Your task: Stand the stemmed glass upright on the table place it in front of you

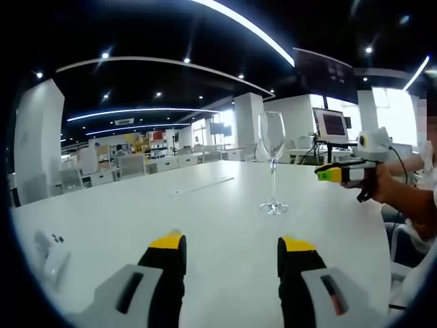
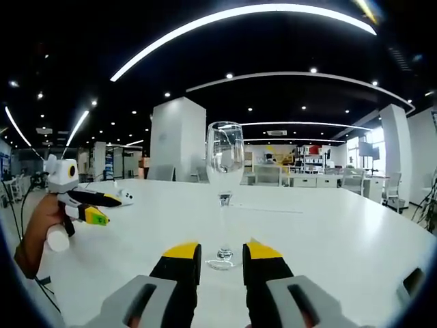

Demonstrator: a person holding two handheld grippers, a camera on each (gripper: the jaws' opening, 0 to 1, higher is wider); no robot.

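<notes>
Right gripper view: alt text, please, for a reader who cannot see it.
A clear stemmed glass stands upright on a white table, its foot just beyond the right gripper, whose yellow-tipped jaws stand open. The left gripper, held in a hand, enters from the left.

A large open-plan office is being shown: rows of desks (image 1: 136,167) and chairs (image 2: 390,191) are being seen far beyond the jaws, a monitor (image 1: 331,124) is glowing ahead to the right, and curved ceiling light strips (image 2: 239,20) are shining overhead.
</notes>
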